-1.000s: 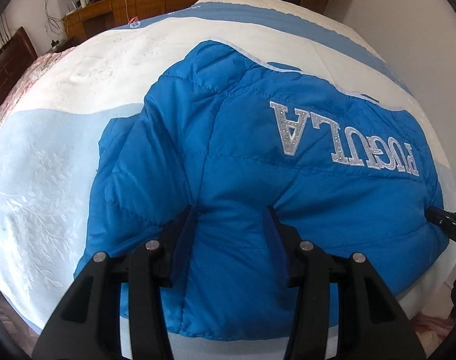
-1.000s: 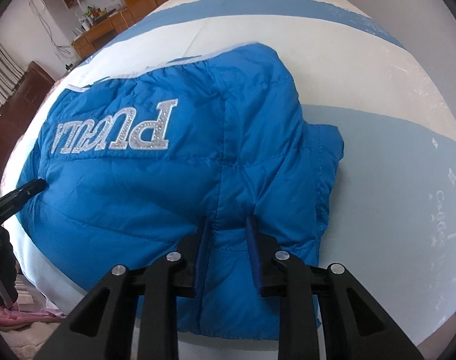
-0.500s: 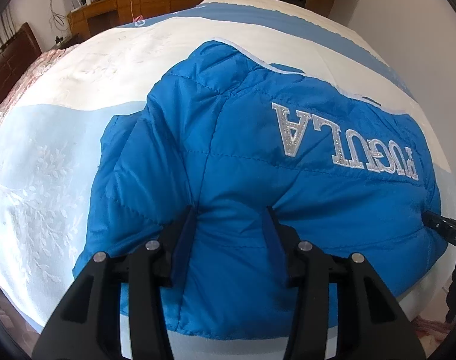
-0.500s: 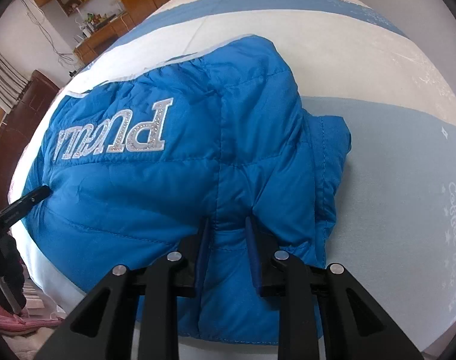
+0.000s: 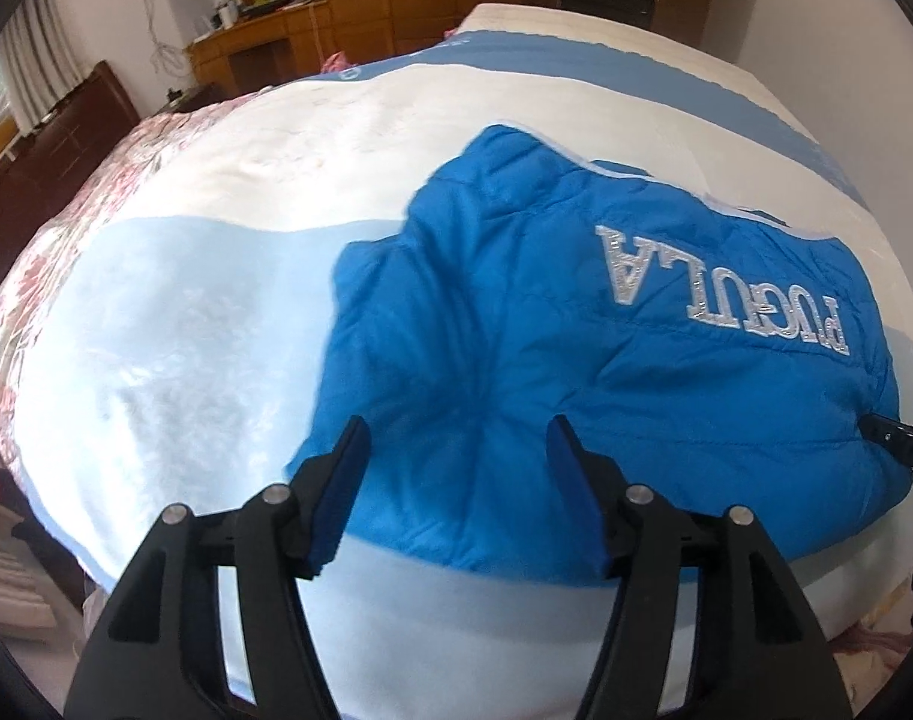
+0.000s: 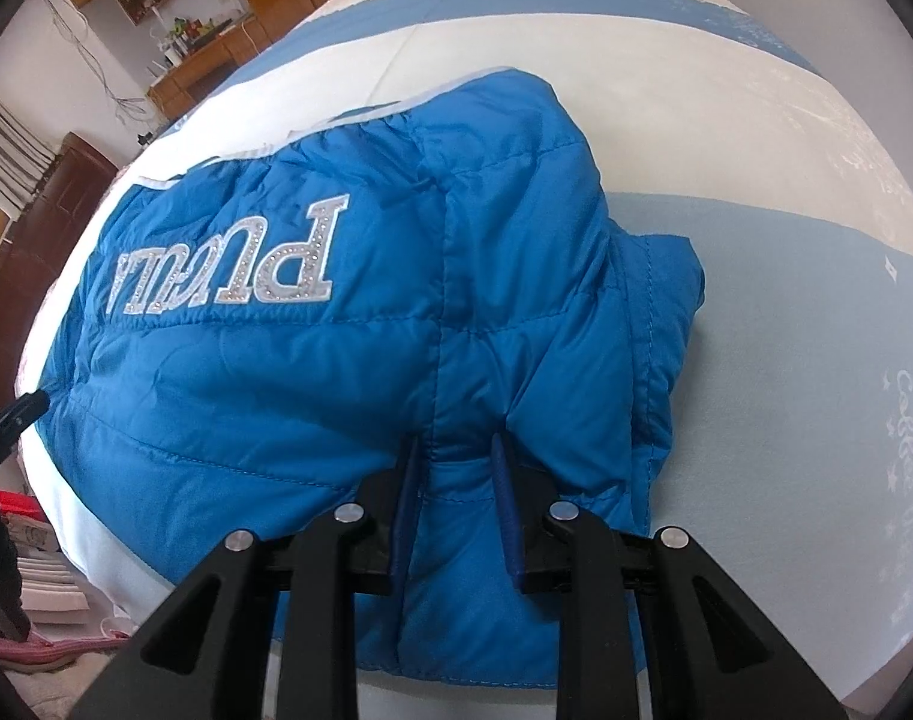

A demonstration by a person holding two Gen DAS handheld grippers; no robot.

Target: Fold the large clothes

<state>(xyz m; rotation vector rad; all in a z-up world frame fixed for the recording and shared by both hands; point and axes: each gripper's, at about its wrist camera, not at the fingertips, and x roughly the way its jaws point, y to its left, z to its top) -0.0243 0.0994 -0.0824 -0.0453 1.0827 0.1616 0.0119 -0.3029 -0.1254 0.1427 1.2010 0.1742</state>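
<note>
Now the left gripper (image 5: 456, 450) stands spread wide above the blue jacket (image 5: 606, 372), its near hem loose between the pads. At 3 o'clock, the right gripper (image 6: 456, 468) pinches a jacket fold. Beyond lies the blue-and-white bedspread (image 5: 174, 324).

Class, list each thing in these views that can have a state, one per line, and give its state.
Blue jacket: folded, lettering up, lying on the bed.
Left claw: open, over the jacket's edge.
Right claw: shut on a pinch of jacket fabric.
Bed cover: spread flat.
</note>
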